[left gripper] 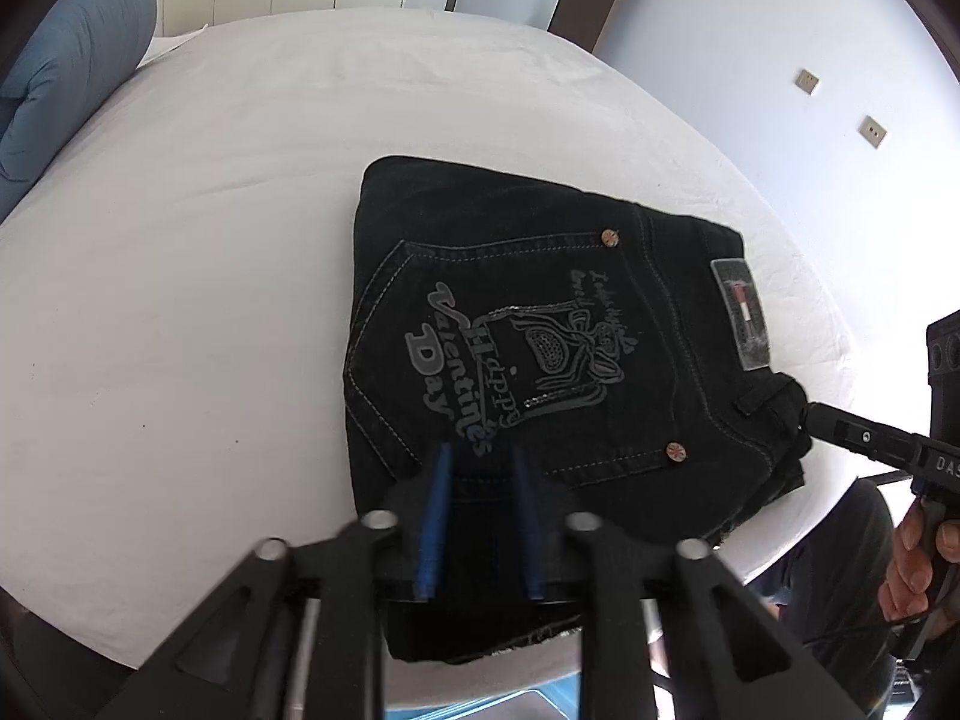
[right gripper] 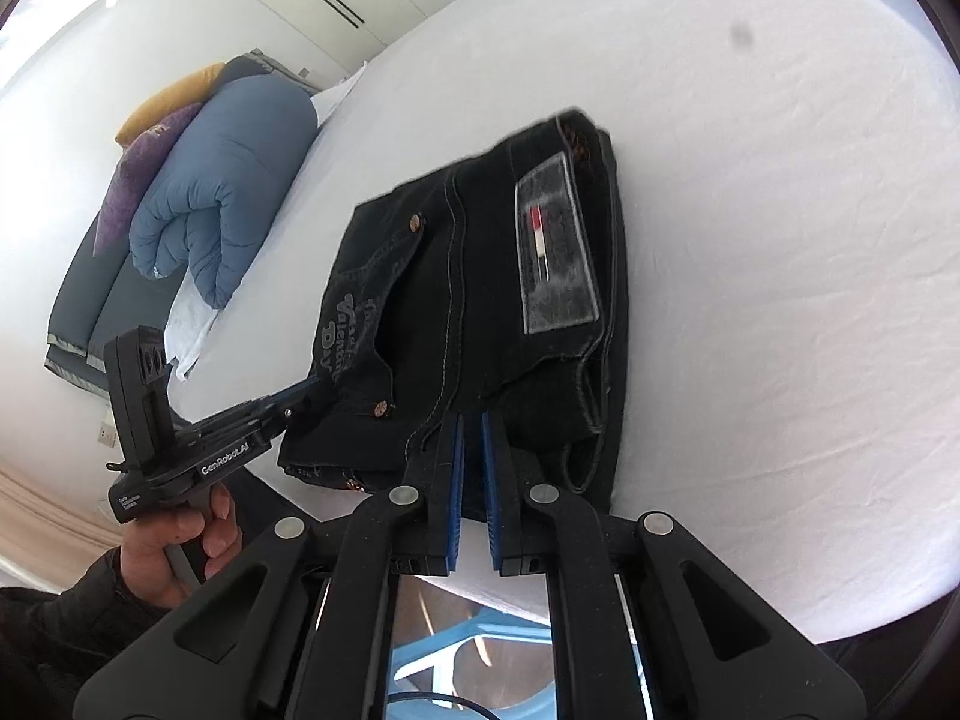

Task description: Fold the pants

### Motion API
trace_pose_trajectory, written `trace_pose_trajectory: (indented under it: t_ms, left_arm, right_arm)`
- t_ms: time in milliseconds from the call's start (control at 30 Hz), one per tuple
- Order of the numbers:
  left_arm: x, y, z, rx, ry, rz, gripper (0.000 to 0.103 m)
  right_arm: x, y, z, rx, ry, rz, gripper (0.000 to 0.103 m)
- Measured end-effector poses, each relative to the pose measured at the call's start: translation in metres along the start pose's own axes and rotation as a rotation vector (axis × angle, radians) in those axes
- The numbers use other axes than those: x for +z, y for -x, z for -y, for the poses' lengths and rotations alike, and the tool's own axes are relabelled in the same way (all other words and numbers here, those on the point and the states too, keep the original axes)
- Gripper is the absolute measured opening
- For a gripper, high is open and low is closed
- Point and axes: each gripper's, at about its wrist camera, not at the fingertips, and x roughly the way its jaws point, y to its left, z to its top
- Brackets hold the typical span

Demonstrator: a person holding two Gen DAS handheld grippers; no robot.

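My left camera looks steeply down along my fingers, close over the folded pants (left gripper: 540,360) on the bed (left gripper: 210,240). My right camera faces the same pants (right gripper: 480,300) from their waistband side. Both share pants and bed.

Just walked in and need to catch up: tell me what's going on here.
A person is folding black jeans on a white bed, with tongs in each hand. The jeans already lie in a compact folded stack, back pocket up. The left tongs are open above the near edge, gripping nothing. The right tongs are nearly closed at the waistband end; whether they still pinch fabric is unclear.
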Motion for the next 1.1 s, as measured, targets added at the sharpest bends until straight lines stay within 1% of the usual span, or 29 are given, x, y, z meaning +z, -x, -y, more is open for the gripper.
trace_pose_trajectory:
  t_ms: [33, 67, 100, 133, 167, 200, 233, 300, 333, 367, 400, 433, 500, 533, 567, 600, 633, 667, 700, 800, 900, 933, 967, 1000, 1033, 1067, 1100]
  left_arm:
    - [-0.001, 0.008, -0.003, 0.003, 0.012, 0.019, 0.074]
    - [-0.001, 0.021, -0.008, 0.024, 0.024, 0.064, 0.089]
    - [-0.001, 0.032, -0.012, 0.039, 0.033, 0.105, 0.093]
    - [0.000, 0.039, -0.017, 0.043, 0.041, 0.127, 0.095]
    - [0.004, 0.045, -0.024, 0.045, 0.055, 0.138, 0.095]
    - [0.008, 0.048, -0.033, 0.050, 0.073, 0.136, 0.095]
    - [0.013, 0.047, -0.044, 0.054, 0.092, 0.131, 0.095]
    - [0.022, 0.040, -0.062, 0.054, 0.123, 0.105, 0.095]
    - [0.026, 0.035, -0.068, 0.040, 0.136, 0.080, 0.093]
    - [0.031, 0.026, -0.076, 0.002, 0.148, 0.044, 0.091]
    - [0.035, 0.018, -0.082, -0.041, 0.161, 0.011, 0.090]
    - [0.037, 0.014, -0.086, -0.070, 0.171, -0.020, 0.088]
    - [0.042, 0.000, -0.090, -0.109, 0.186, -0.066, 0.088]
    - [0.044, -0.006, -0.090, -0.117, 0.190, -0.081, 0.088]
    - [0.046, -0.013, -0.089, -0.124, 0.186, -0.100, 0.088]
    - [0.048, -0.019, -0.087, -0.132, 0.181, -0.118, 0.088]
    - [0.049, -0.025, -0.084, -0.143, 0.178, -0.134, 0.088]
    - [0.050, -0.030, -0.083, -0.156, 0.178, -0.152, 0.088]
    - [0.050, -0.036, -0.082, -0.166, 0.179, -0.172, 0.088]
    - [0.049, -0.046, -0.077, -0.152, 0.165, -0.193, 0.088]
    - [0.053, -0.048, -0.076, -0.155, 0.172, -0.204, 0.088]
    - [0.055, -0.048, -0.075, -0.157, 0.169, -0.208, 0.083]
    - [0.057, -0.049, -0.072, -0.159, 0.160, -0.212, 0.068]
    - [0.058, -0.051, -0.069, -0.166, 0.148, -0.227, 0.061]
    - [0.060, -0.052, -0.065, -0.173, 0.140, -0.240, 0.050]
    - [0.060, -0.054, -0.061, -0.183, 0.129, -0.255, 0.046]
    - [0.060, -0.055, -0.058, -0.171, 0.116, -0.261, 0.046]
  right_arm:
    - [0.002, 0.011, 0.000, -0.007, 0.007, 0.030, 0.013]
    - [0.006, 0.021, 0.003, -0.016, 0.007, 0.058, 0.021]
    - [0.010, 0.031, 0.008, -0.024, -0.001, 0.086, 0.051]
    - [0.013, 0.037, 0.014, -0.027, -0.016, 0.103, 0.088]
    - [0.017, 0.045, 0.023, -0.025, -0.049, 0.134, 0.095]
    - [0.019, 0.051, 0.031, -0.021, -0.081, 0.162, 0.095]
    - [0.023, 0.054, 0.040, -0.002, -0.113, 0.170, 0.095]
    - [0.032, 0.052, 0.053, 0.029, -0.156, 0.140, 0.095]
    - [0.037, 0.048, 0.058, 0.043, -0.166, 0.120, 0.093]
    - [0.041, 0.043, 0.062, 0.077, -0.179, 0.093, 0.093]
    - [0.045, 0.037, 0.068, 0.120, -0.196, 0.071, 0.091]
    - [0.049, 0.032, 0.073, 0.133, -0.217, 0.060, 0.089]
    - [0.057, 0.020, 0.087, 0.158, -0.258, 0.018, 0.083]
    - [0.060, 0.014, 0.092, 0.168, -0.273, 0.004, 0.079]
    - [0.059, 0.007, 0.090, 0.165, -0.286, -0.007, 0.079]
    - [0.061, -0.001, 0.094, 0.160, -0.304, -0.028, 0.076]
    - [0.064, -0.010, 0.098, 0.159, -0.323, -0.056, 0.071]
    - [0.065, -0.018, 0.102, 0.147, -0.338, -0.080, 0.064]
    - [0.065, -0.024, 0.103, 0.142, -0.345, -0.090, 0.059]
    - [0.069, -0.033, 0.102, 0.181, -0.357, -0.115, 0.058]
    - [0.068, -0.048, 0.091, 0.171, -0.325, -0.167, 0.056]
    - [0.066, -0.055, 0.086, 0.169, -0.322, -0.174, 0.056]
    - [0.067, -0.058, 0.085, 0.176, -0.328, -0.180, 0.056]
    - [0.065, -0.059, 0.082, 0.180, -0.335, -0.184, 0.053]
    - [0.066, -0.063, 0.081, 0.182, -0.343, -0.190, 0.049]
    - [0.067, -0.065, 0.082, 0.175, -0.346, -0.200, 0.046]
    - [0.066, -0.070, 0.080, 0.169, -0.345, -0.205, 0.039]
